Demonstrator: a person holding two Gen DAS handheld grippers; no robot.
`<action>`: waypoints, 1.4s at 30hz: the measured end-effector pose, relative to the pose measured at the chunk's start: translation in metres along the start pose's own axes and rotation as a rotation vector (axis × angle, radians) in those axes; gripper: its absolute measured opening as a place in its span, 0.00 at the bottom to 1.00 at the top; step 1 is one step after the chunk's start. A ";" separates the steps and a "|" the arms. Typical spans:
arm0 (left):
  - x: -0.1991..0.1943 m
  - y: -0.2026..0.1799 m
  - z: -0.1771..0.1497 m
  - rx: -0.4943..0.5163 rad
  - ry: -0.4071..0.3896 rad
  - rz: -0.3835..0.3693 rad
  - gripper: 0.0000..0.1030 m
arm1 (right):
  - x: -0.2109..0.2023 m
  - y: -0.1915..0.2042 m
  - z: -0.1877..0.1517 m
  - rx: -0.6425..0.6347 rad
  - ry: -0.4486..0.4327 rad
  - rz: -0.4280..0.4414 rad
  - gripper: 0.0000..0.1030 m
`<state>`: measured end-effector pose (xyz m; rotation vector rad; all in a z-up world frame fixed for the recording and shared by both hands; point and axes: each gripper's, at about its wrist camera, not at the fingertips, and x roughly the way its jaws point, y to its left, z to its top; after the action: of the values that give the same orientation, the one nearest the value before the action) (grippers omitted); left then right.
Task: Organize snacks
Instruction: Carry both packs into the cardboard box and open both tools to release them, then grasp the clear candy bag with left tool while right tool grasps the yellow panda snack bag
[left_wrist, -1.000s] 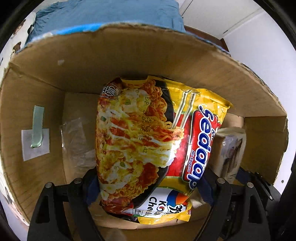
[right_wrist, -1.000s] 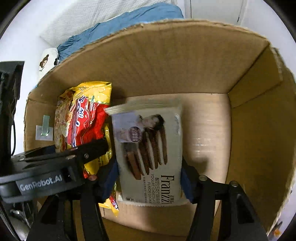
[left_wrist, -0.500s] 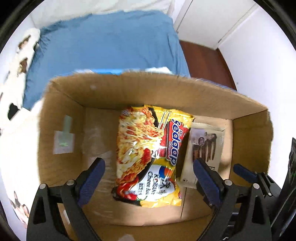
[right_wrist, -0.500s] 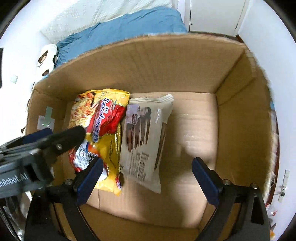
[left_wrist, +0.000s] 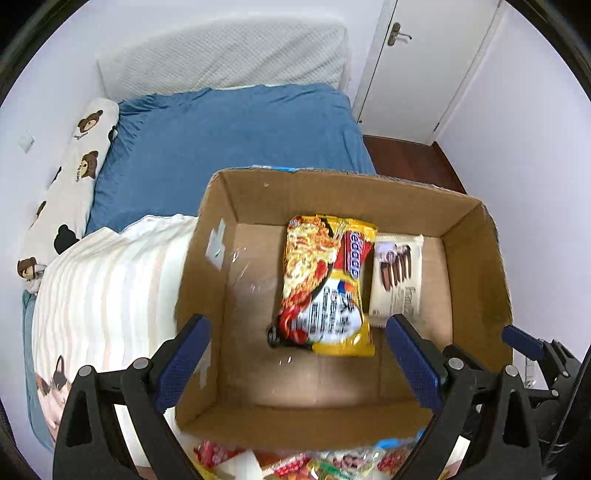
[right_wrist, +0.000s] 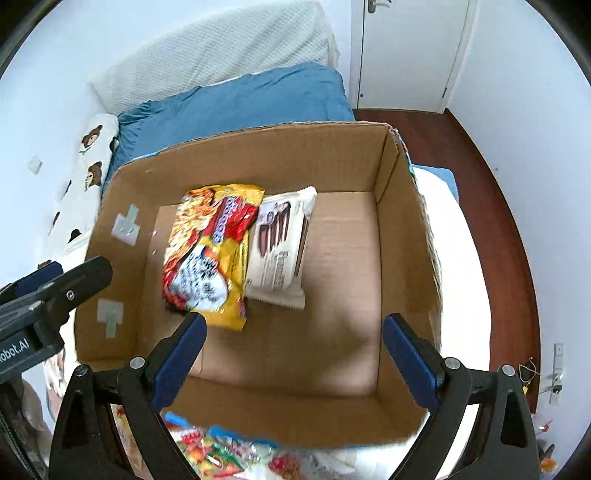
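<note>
1. Left gripper (left_wrist: 299, 354) hovers above the near edge of the cardboard box (left_wrist: 476, 266), jaws spread wide, nothing between the blue pads (left_wrist: 184, 354).
2. Right gripper (right_wrist: 293, 354) also above the box's near side, jaws wide apart, holding nothing.
3. Noodle packet (left_wrist: 325, 284), yellow and red, lies flat on the box floor, about 12 o'clock from the left gripper; long axis runs from the near side to the far wall.
4. Wafer packet (left_wrist: 397, 275), white with brown sticks printed on it, lies flat at 3 o'clock of the noodle packet, touching it; the noodle packet's edge seems to overlap it slightly.
5. In the right wrist view the noodle packet (right_wrist: 212, 254) sits at 11 o'clock from the gripper, wafer packet (right_wrist: 282, 243) just right of it. The right half of the box (right_wrist: 410, 236) floor is bare cardboard.
6. Left gripper's finger (right_wrist: 66, 284) shows at 9 o'clock in the right wrist view, over the box's left wall.
7. Loose snacks (right_wrist: 221, 450), colourful wrappers, blurred, lie outside the box at 6 o'clock; also seen in the left view (left_wrist: 314, 461).
8. Box sits on a striped white blanket (left_wrist: 107, 280); blue bed sheet (left_wrist: 236, 140) at 12 o'clock, bear-print pillow (left_wrist: 74, 173) at 10 o'clock, white door (left_wrist: 424, 62) at 1 o'clock.
</note>
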<state>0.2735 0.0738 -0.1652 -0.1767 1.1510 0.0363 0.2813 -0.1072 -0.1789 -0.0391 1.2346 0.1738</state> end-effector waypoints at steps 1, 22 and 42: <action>-0.006 0.002 -0.002 -0.001 -0.006 -0.003 0.95 | -0.004 0.001 -0.004 -0.002 -0.009 -0.001 0.95; -0.070 0.023 -0.134 -0.026 -0.030 0.011 0.95 | -0.057 0.009 -0.127 0.003 0.000 0.099 0.95; 0.099 -0.056 -0.217 0.445 0.354 0.058 0.71 | 0.069 -0.012 -0.243 -0.389 0.377 -0.117 0.95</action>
<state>0.1245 -0.0222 -0.3347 0.2557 1.4859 -0.2061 0.0777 -0.1409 -0.3253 -0.4994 1.5530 0.3132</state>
